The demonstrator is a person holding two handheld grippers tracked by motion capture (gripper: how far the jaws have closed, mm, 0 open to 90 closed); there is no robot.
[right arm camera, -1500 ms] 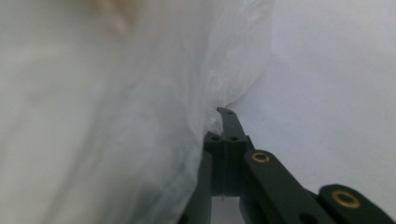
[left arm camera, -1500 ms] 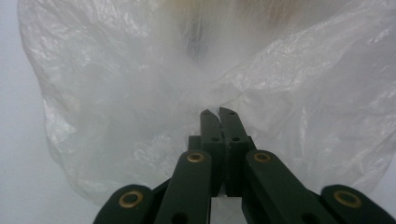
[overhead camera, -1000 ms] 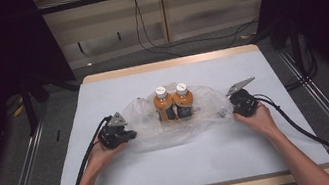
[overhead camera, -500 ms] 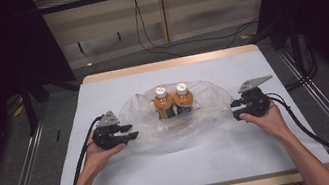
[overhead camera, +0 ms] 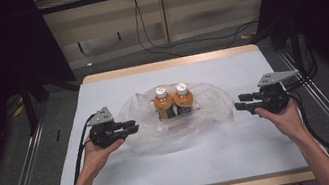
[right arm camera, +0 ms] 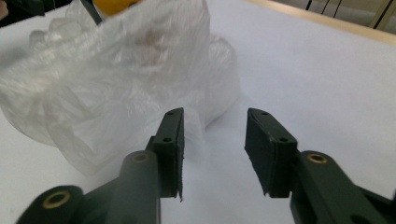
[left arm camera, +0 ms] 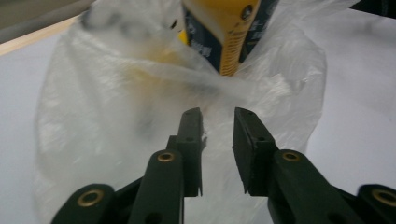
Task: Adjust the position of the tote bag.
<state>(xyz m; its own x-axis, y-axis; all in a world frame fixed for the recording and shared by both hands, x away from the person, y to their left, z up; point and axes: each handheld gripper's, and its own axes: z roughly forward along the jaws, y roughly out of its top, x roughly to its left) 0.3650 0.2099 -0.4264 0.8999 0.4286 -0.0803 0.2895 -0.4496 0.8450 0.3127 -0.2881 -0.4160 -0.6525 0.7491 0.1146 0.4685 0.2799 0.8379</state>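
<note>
Flanking plastic bag point(overhead camera: 177, 120) w/ two bottles point(overhead camera: 173, 102), both grippers apart, cables point(overhead camera: 154, 43) behind table point(overhead camera: 185, 170)

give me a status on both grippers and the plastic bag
Left gripper open, jaws just closing, empty, at clear plastic bag. Right gripper open, just closing, empty, off the bag. Two orange white-capped bottles upright inside the bag. Nothing in the way.
</note>
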